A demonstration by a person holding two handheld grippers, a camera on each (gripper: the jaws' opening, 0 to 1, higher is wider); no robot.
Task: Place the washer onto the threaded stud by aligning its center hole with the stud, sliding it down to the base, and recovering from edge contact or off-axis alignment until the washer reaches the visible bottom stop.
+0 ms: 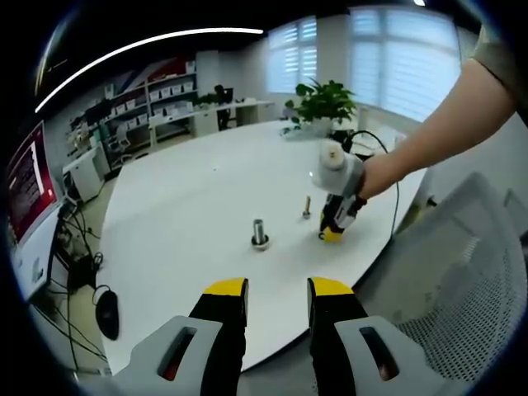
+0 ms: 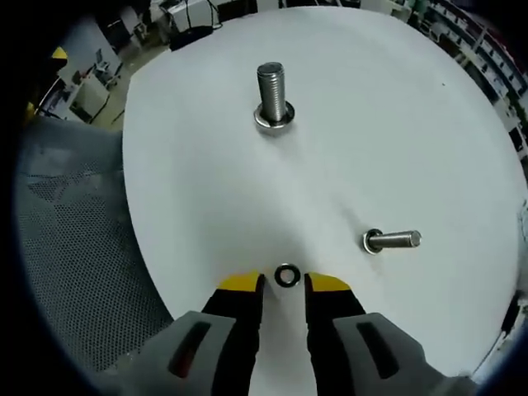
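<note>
A small dark washer (image 2: 286,275) lies flat on the white round table (image 2: 206,181), just ahead of the gap between my right gripper's (image 2: 284,286) yellow-tipped jaws, which stand open around nothing. A small threaded stud (image 2: 392,241) stands to the right of it, and a larger threaded stud (image 2: 272,99) stands upright farther off on a ring-shaped base. In the left gripper view the larger stud (image 1: 260,233) and small stud (image 1: 306,206) stand mid-table, with the right gripper (image 1: 333,231) tip-down on the table beside the small one, held by a person's hand. My left gripper (image 1: 278,295) hovers open off the near table edge.
A grey mesh chair (image 1: 470,272) sits at the table's right edge, seen also as the mesh chair (image 2: 66,247). A potted plant (image 1: 326,99) and a black cable (image 1: 388,148) are at the far side. A monitor (image 1: 29,177) and floor cables are on the left.
</note>
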